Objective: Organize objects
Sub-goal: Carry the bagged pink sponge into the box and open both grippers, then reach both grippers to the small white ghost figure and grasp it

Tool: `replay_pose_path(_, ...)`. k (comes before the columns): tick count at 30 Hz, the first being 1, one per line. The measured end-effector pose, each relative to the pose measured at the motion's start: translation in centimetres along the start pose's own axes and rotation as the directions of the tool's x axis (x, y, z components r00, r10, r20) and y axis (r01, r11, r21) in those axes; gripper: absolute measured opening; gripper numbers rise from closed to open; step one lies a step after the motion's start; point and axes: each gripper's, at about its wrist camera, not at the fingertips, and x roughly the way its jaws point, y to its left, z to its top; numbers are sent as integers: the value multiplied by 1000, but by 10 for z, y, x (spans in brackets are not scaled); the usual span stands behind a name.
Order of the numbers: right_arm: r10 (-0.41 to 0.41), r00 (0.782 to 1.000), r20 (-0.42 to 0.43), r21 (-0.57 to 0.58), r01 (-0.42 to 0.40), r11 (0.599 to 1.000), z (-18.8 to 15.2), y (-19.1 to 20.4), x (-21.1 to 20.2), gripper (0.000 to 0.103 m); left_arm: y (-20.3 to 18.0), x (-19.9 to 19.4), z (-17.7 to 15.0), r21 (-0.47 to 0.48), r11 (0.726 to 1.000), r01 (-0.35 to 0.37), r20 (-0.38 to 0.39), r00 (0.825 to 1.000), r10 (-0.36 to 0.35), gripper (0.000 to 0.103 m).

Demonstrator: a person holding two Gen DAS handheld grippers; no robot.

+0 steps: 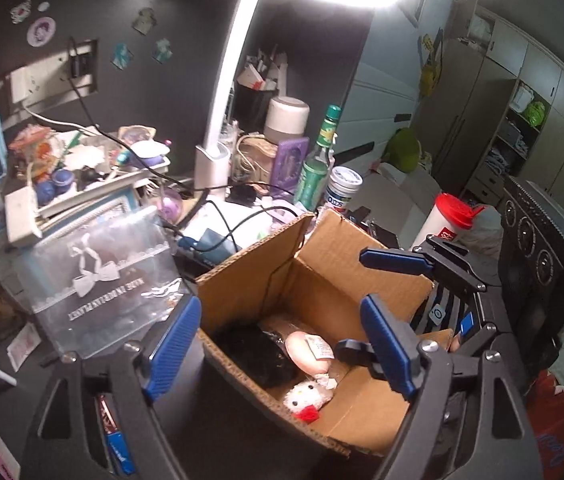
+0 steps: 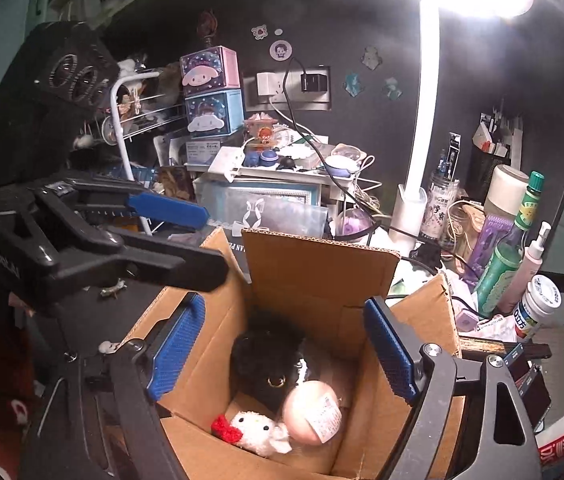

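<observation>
The right gripper (image 2: 282,354) hangs over the open cardboard box (image 2: 321,276), its jaws wide apart with nothing between them. Inside the box lie a black plush (image 2: 270,364), a pink egg-shaped toy (image 2: 311,412) and a white kitty plush (image 2: 258,432) with a red bow. The left gripper (image 2: 202,236) reaches in beside the box's left flap.

A lit desk lamp (image 1: 238,80), green bottle (image 1: 317,164), and perhaps a humidifier (image 1: 285,118).

Each hand-held gripper (image 1: 282,352) has a black frame, silver screws and ribbed blue pads (image 2: 180,346).
</observation>
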Motion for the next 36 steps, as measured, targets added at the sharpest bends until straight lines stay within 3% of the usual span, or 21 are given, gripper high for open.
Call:
replay_pose_path(2,10,1000,13,-16,-9,1000,1,5,-2,101,5,-14,-6,-12,1000,-11,24,1000,11,80)
replay_pose_path(3,12,1000,26,-29,-11,1000,2,9,-3,102,8,-20,-7,-18,1000,-21,36,999,21,80)
replay_pose_path(12,160,986,38,-139,-154,978,16,67,-7,103,46,-93,-46,-100,984,-151,135,977,163,83)
replay_pose_path(17,193,980,49,-199,-179,963,18,114,-1,103,68,-120,-78,-152,966,-208,160,960,232,83)
replay_pose_path(20,267,963,33,-223,-253,941,14,143,7,103,84,-134,-102,-194,952,-236,173,947,270,84)
replay_pose_path(26,339,940,-32,-220,-337,915,-13,194,39,103,117,-145,-156,-251,922,-296,169,924,343,89)
replay_pose_path(29,355,930,-99,-180,-367,913,-33,208,66,101,133,-141,-182,-285,908,-305,135,926,354,89)
replay_pose_path(30,358,924,-132,-154,-376,914,-40,211,78,96,139,-137,-191,-297,904,-306,119,928,353,89)
replay_pose_path(33,367,903,-225,-77,-392,917,-60,214,112,78,151,-125,-217,-322,907,-271,87,945,314,89)
replay_pose_path(36,330,896,-296,-41,-357,933,-76,216,140,73,159,-109,-236,-336,911,-238,38,963,266,89)
